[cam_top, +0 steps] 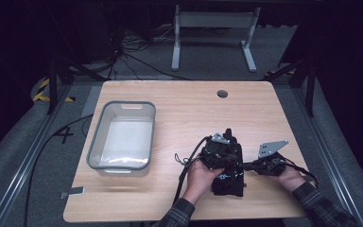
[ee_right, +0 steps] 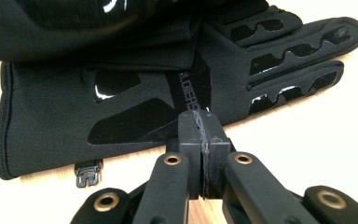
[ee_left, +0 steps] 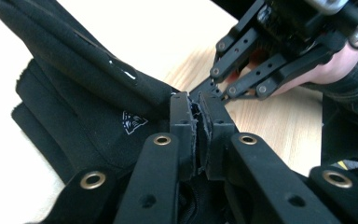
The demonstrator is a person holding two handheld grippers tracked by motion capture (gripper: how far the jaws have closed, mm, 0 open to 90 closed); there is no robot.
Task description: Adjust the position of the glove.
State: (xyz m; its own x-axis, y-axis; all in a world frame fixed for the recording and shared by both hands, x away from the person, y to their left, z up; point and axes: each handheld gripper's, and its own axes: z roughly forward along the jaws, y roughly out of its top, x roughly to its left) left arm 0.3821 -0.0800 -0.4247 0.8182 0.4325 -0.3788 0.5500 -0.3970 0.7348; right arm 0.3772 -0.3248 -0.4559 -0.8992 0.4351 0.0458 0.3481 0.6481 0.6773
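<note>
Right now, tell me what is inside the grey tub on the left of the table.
The grey tub looks empty: its pale floor shows bare, with only glare near the front wall. Nothing covers it. The black gloves lie outside it on the table, at both grippers.

Gloves (cam_top: 228, 172) and tub (cam_top: 122, 136) on table (cam_top: 194, 109)

Wooden table (cam_top: 179, 109), grey floor (cam_top: 9, 156), dark room
</note>
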